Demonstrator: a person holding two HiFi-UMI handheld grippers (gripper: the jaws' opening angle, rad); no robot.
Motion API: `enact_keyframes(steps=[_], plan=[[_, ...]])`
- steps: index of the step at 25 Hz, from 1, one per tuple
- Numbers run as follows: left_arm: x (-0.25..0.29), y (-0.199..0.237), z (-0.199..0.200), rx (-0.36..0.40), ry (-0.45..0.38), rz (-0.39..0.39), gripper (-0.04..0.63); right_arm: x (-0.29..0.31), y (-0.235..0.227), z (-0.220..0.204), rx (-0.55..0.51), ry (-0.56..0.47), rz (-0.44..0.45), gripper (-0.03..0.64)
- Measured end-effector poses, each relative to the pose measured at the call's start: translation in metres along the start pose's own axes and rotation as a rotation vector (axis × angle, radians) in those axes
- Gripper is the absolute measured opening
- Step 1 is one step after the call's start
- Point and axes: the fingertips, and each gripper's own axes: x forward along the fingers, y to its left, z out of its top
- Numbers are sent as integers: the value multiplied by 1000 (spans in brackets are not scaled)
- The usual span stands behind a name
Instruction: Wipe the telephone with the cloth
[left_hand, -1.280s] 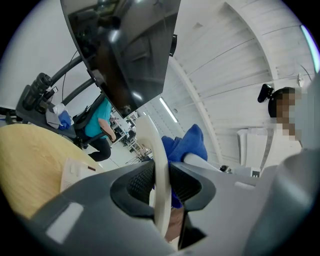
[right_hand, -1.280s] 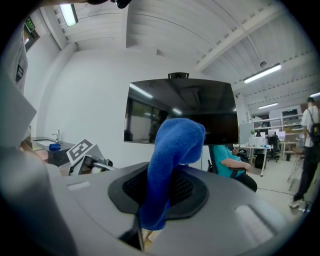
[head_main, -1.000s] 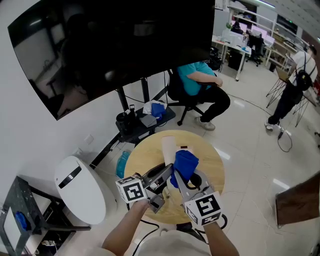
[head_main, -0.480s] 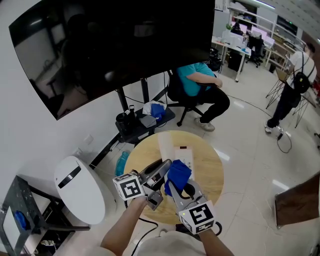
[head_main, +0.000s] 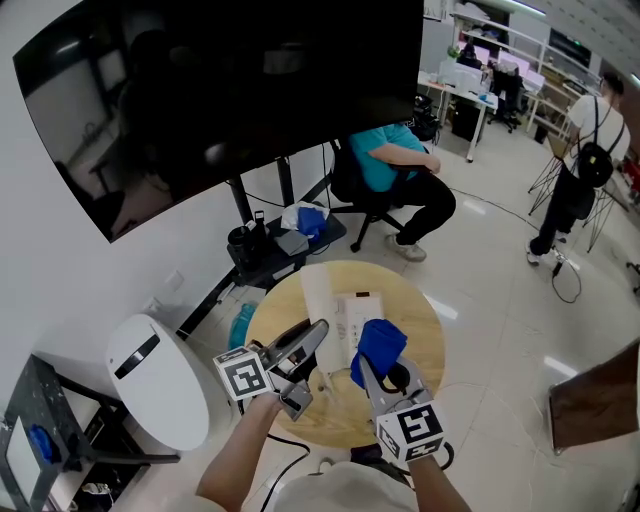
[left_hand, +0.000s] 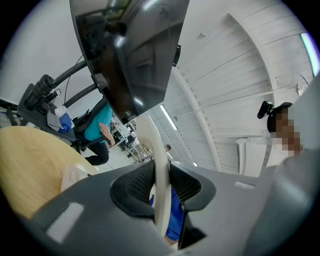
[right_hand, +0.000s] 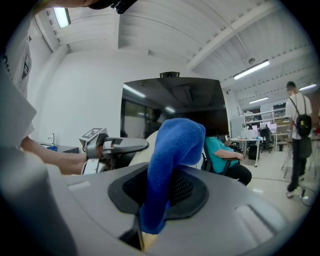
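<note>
Left gripper (head_main: 312, 334) is pinching the white telephone (head_main: 345, 308) by a thin edge over the round wooden desk (head_main: 424, 335). Right gripper (head_main: 368, 366) is clamping the blue cloth (head_main: 381, 341) (bunched, sticking up), just beside the telephone.

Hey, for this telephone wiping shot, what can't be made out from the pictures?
- Telephone keys: head view, too small.
- Whether the cloth in the right tongs touches the telephone: head view and right gripper view, the cloth itself covers the spot.
- White piece clamped in the left tongs: left gripper view shows it edge-on, lower end hidden by the tongs, so what it is stays unclear.
</note>
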Motion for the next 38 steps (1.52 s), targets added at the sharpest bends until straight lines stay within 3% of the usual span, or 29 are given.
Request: enact_keyframes(steps=[7, 27, 38], plan=[[7, -13, -11, -8, 25, -41, 87, 11, 3, -8, 20, 12, 12, 61], [3, -25, -50, 5, 133, -84, 87, 25, -17, 30, 119, -79, 18, 61], [2, -34, -67, 13, 185, -117, 86, 34, -41, 49, 111, -106, -5, 61]])
